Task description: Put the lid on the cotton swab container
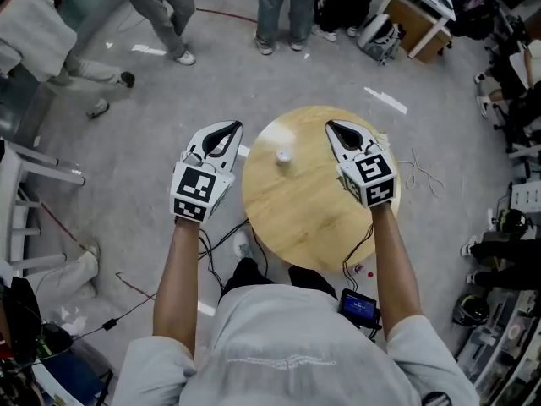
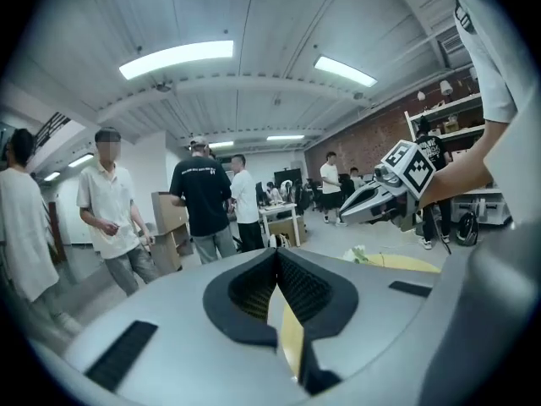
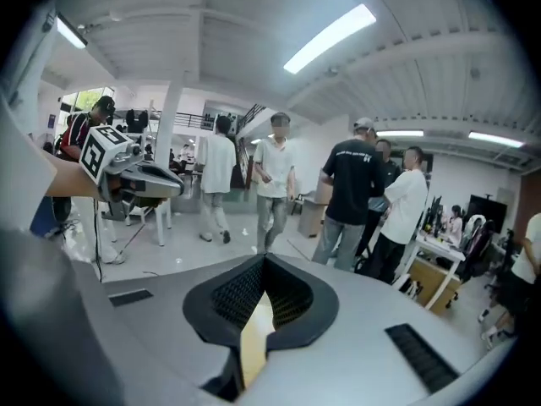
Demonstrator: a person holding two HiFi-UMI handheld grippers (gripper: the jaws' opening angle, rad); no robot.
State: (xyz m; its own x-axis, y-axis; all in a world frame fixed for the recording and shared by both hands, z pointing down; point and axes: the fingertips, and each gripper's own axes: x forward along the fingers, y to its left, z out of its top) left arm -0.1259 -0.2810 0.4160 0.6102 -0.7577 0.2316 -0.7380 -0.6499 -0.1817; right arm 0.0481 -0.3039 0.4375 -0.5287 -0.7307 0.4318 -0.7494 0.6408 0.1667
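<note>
Cotton swab container point(image 1: 283, 156), seen from the head view as a small white cylinder, stands upright near the middle of the round wooden table point(image 1: 313, 218); it is too small there to tell whether its lid is on. The left gripper point(image 1: 232, 130) hangs beyond the table's left edge, over the grey floor point(image 1: 127, 125), and the right gripper point(image 1: 335, 130) hangs over the right part of the tabletop. The cotton swab container lies between the two and touches neither. Each gripper carries its marker cube point(image 1: 196, 194) close to the bare forearm behind it, and cables point(image 1: 135, 303) trail on the floor below. In the left gripper view, the left gripper point(image 2: 276, 254) has its dark ribbed jaws drawn together at the tips with nothing caught in them. A sliver of the yellow table point(image 2: 406, 263) shows past the jaws, and the right gripper point(image 2: 372, 200) hangs above it at the right. People point(image 2: 203, 201) stand in the room behind, under long ceiling lights point(image 2: 177, 57). In the right gripper view, the right gripper point(image 3: 264, 260) also has its jaws closed tip to tip and empty. The left gripper point(image 3: 139, 178) shows at the left, and more people point(image 3: 355, 201) stand further back.
</note>
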